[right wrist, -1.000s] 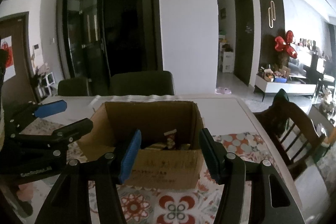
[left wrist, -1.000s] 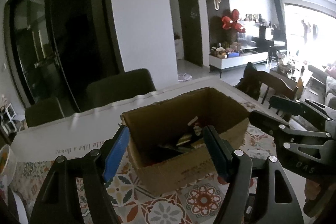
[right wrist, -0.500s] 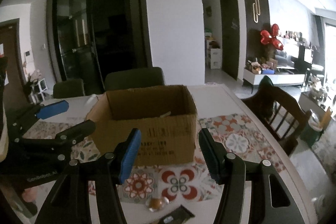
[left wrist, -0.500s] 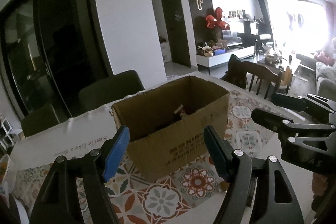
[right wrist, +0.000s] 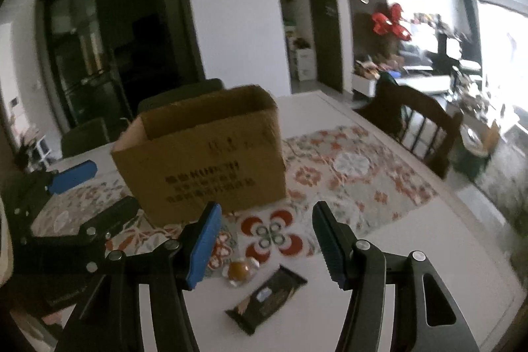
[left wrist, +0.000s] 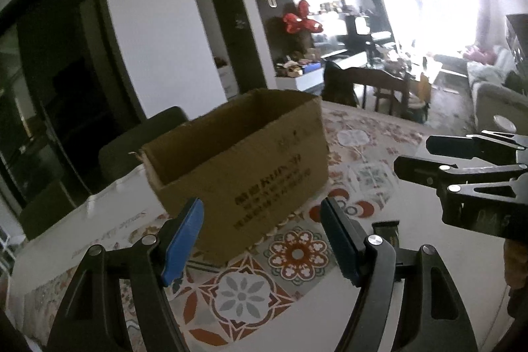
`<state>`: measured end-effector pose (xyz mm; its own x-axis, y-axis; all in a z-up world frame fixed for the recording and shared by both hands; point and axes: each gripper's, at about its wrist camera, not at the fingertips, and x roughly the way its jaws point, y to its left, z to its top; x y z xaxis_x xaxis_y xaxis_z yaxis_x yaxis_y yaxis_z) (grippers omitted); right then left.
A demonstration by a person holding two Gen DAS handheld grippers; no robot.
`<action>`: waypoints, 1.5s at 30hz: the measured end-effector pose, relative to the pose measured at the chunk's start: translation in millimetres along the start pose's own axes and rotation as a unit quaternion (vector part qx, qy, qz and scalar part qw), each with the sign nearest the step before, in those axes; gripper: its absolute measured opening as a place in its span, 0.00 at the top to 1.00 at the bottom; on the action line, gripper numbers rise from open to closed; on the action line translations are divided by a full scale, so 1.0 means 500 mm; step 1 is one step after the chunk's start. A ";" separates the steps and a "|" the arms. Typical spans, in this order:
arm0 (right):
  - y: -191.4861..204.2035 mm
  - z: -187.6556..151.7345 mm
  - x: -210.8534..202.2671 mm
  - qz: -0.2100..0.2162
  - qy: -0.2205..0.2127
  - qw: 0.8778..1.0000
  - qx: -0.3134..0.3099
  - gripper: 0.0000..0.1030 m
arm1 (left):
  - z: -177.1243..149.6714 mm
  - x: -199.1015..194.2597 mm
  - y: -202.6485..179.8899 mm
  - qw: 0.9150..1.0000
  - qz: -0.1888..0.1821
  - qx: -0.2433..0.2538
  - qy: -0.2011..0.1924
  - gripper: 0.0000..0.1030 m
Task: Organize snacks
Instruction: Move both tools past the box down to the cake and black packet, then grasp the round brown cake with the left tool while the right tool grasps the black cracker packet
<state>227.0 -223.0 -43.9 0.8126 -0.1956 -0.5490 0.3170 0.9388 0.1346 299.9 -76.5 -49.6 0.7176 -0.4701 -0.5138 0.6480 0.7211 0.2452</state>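
Cardboard box [right wrist: 201, 150] stands on the patterned table [right wrist: 346, 174]. A dark snack bar [right wrist: 265, 299] lies just in front of the right gripper [right wrist: 264, 244], long axis running diagonally. Both this and the left gripper [left wrist: 260, 240] are wide apart and empty; the right is nearer.

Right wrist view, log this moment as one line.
right gripper: open, empty | left gripper: open, empty | brown cardboard box: upright on table | dark rectangular snack packet, round amber wrapped candy: loose before box
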 end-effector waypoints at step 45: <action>-0.032 -0.126 0.173 -0.059 0.193 0.972 0.124 0.48 | -0.079 0.222 -0.107 0.950 -0.263 0.104 0.132 0.68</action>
<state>261.3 -237.0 -145.7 0.5348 -0.1328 -0.8345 0.5445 0.8094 0.2201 334.8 -147.1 -152.0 0.2086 -0.5740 -0.7919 0.9557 0.2917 0.0404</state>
